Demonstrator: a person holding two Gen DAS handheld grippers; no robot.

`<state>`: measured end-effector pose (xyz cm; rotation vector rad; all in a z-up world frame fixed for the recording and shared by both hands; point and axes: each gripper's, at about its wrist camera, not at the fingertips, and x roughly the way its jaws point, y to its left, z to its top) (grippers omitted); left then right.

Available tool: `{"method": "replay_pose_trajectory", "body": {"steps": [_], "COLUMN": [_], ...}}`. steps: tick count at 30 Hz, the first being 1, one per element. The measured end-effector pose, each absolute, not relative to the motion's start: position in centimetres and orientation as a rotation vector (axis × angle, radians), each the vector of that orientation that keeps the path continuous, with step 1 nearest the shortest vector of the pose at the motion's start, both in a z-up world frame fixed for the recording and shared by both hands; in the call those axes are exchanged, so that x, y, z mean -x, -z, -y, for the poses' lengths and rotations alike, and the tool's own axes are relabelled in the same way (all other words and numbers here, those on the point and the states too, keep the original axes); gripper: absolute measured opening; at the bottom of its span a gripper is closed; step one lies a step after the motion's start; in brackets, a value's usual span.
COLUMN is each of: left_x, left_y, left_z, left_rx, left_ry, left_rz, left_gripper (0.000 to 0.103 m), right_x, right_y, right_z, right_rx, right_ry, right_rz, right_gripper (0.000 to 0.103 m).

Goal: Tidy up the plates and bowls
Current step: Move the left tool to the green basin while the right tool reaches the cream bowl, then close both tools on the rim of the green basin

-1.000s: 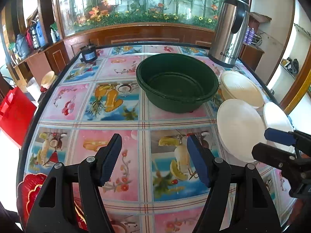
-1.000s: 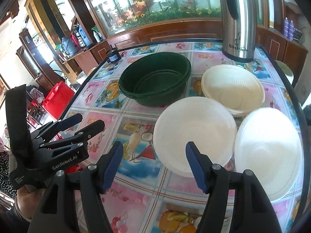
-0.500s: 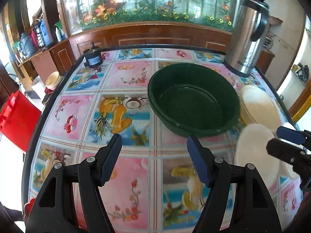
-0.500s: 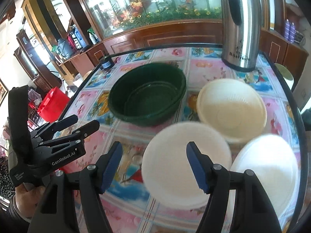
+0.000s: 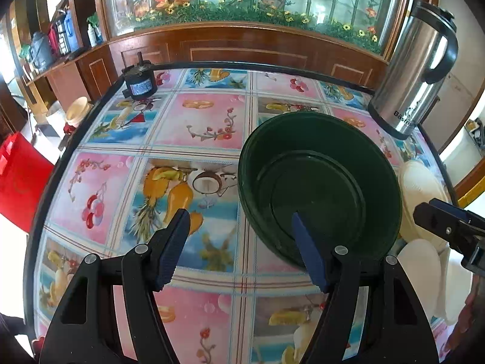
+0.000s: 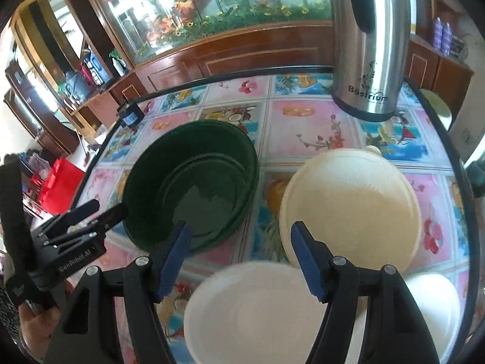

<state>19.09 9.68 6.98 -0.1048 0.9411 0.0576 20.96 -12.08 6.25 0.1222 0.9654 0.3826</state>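
A dark green bowl (image 5: 318, 188) stands on the fruit-patterned table; it also shows in the right wrist view (image 6: 194, 194). A cream plate (image 6: 351, 206) lies to its right, a white plate (image 6: 260, 312) in front, and another white plate (image 6: 433, 303) at the far right. My left gripper (image 5: 239, 248) is open and empty, its right finger over the green bowl's near rim. My right gripper (image 6: 239, 257) is open and empty, above the gap between the green bowl, the cream plate and the near white plate. Each gripper shows in the other's view.
A tall steel thermos (image 6: 369, 39) stands at the table's back right, also in the left wrist view (image 5: 415, 69). A small black motor-like object (image 5: 139, 82) sits at the back left corner. The round table has a dark rim (image 5: 45, 182). A red crate (image 5: 18, 182) is beyond the left edge.
Both grippers have moved forward over the table toward the green bowl and plates, which now look larger and closer. Both stay open and empty.
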Motion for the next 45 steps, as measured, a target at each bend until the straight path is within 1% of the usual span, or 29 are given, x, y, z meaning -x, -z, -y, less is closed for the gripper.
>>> {"method": "replay_pose_trajectory", "body": {"steps": [6, 12, 17, 19, 21, 22, 37, 38, 40, 41, 42, 43, 45], "left_x": [-20.4, -21.6, -22.4, -22.6, -22.7, -22.8, -23.4, -23.4, -23.3, -23.3, -23.3, -23.3, -23.2], "left_y": [-6.7, -5.9, -5.0, -4.6, -4.4, -4.3, -3.3, -3.3, -3.3, -3.4, -3.3, -3.2, -3.1], "left_z": [-9.8, -9.8, -9.8, -9.7, -9.6, -9.6, -9.3, -9.2, -9.0, -8.9, -8.8, -8.6, -8.6], "left_rx": [0.115, 0.105, 0.103, 0.109, 0.108, 0.105, 0.125, 0.124, 0.11, 0.096, 0.087, 0.076, 0.062], "left_ry": [-0.069, -0.083, -0.087, -0.081, -0.079, -0.079, -0.065, -0.062, -0.069, -0.074, -0.073, -0.076, -0.084], "left_rz": [-0.945, -0.957, -0.978, -0.989, -0.994, -0.993, -1.01, -1.006, -0.998, -0.989, -0.99, -0.996, -0.993], "left_gripper": [0.07, 0.07, 0.07, 0.07, 0.07, 0.07, 0.07, 0.07, 0.069, 0.057, 0.035, 0.029, 0.027], "right_x": [-23.0, -24.8, -25.7, -25.8, -25.9, -25.9, -25.7, -25.7, -25.5, -25.5, -25.4, -25.4, -25.2], "right_y": [-6.9, -6.0, -5.0, -4.6, -4.4, -4.3, -3.9, -3.8, -4.0, -4.1, -4.1, -4.1, -4.1], "right_z": [11.2, 10.7, 10.1, 9.8, 9.8, 10.0, 11.1, 11.0, 10.8, 10.8, 10.8, 10.7, 10.6], "right_rx": [-0.106, -0.086, -0.074, -0.069, -0.073, -0.081, -0.115, -0.111, -0.096, -0.089, -0.086, -0.084, -0.066], "right_ry": [-0.406, -0.406, -0.425, -0.44, -0.444, -0.445, -0.444, -0.451, -0.448, -0.449, -0.452, -0.456, -0.454], "right_rz": [-0.961, -0.987, -1.01, -1.014, -1.018, -1.024, -1.036, -1.039, -1.022, -1.015, -1.013, -1.013, -1.008], "right_gripper": [0.069, 0.068, 0.055, 0.048, 0.037, 0.035, 0.034, 0.032, 0.018, 0.018, 0.017, 0.017, 0.016]}}
